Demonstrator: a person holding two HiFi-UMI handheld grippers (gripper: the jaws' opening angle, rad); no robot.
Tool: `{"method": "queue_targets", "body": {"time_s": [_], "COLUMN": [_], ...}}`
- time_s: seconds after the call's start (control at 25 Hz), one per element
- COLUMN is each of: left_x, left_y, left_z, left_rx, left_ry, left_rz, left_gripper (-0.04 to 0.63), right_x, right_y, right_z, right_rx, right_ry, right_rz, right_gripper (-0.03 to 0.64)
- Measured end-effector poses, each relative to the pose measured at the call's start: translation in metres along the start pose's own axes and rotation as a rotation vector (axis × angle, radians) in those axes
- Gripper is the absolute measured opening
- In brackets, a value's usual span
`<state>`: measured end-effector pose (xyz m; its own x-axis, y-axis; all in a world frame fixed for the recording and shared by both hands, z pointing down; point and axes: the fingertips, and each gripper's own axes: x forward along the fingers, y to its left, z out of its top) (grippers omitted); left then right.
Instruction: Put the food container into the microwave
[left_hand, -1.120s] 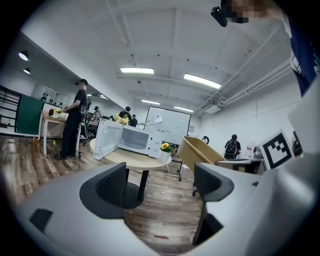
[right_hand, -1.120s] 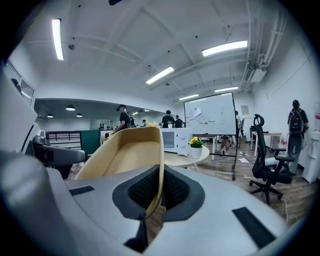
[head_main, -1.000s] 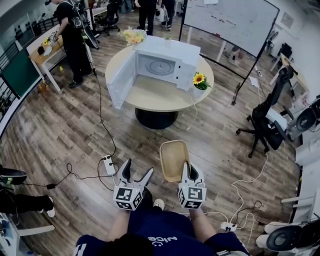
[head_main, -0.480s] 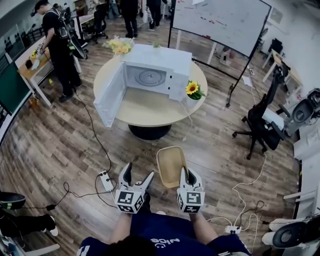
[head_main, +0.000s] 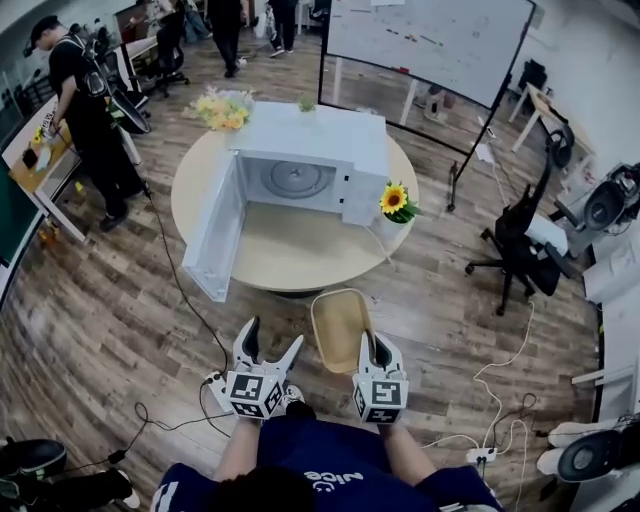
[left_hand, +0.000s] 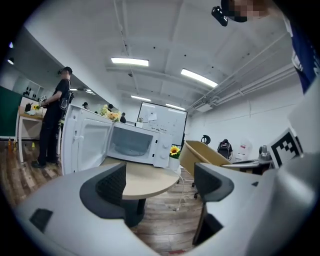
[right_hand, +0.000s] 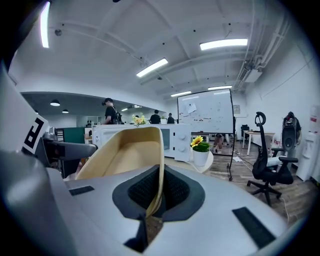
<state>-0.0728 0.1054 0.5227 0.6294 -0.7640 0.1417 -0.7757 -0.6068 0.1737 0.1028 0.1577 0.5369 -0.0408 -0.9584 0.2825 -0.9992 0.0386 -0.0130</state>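
Wooden floor (head_main: 100, 290) all round, and ahead stands the round surface (head_main: 300, 255) carrying the white microwave (head_main: 330, 140), its door (head_main: 215, 235) swung wide to the left and the turntable (head_main: 298, 180) showing. The tan food container (head_main: 340, 322) hangs out over the floor, short of the surface's edge. It is pinched by its near rim in the right gripper (head_main: 375, 347), fingers clamped tight on that thin wall. The left gripper (head_main: 272, 338) sits alongside, fingers spread and empty. The smart play looks like this: hold the container level, come in right of the open door, stay clear of the sunflower pot (head_main: 397, 203), and aim straight for the cavity.
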Motion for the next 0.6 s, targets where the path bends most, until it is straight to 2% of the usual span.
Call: {"method": "queue_targets", "body": {"time_s": [0.28,0.44,0.6], "left_x": [0.031,0.039,0.043], "left_y": [0.03,0.033,0.038], "left_z": [0.015,0.015,0.011], "left_rx": [0.049,0.035,0.017], "left_ry": [0.016,0.024,0.033], "left_rz": [-0.101,-0.139,-0.143], "left_gripper": [0.408,0.408,0.408], "right_x": [0.047,0.055,0.06], "right_y": [0.019,0.024,0.025], "right_z": [0.017,0.014,0.012], "right_rx": [0.027,0.021,0.016], "right_ry": [-0.023,-0.003,0.015], "right_rz": [-0.048,-0.06,-0.064], "right_gripper": [0.014,0.014,0.014]}}
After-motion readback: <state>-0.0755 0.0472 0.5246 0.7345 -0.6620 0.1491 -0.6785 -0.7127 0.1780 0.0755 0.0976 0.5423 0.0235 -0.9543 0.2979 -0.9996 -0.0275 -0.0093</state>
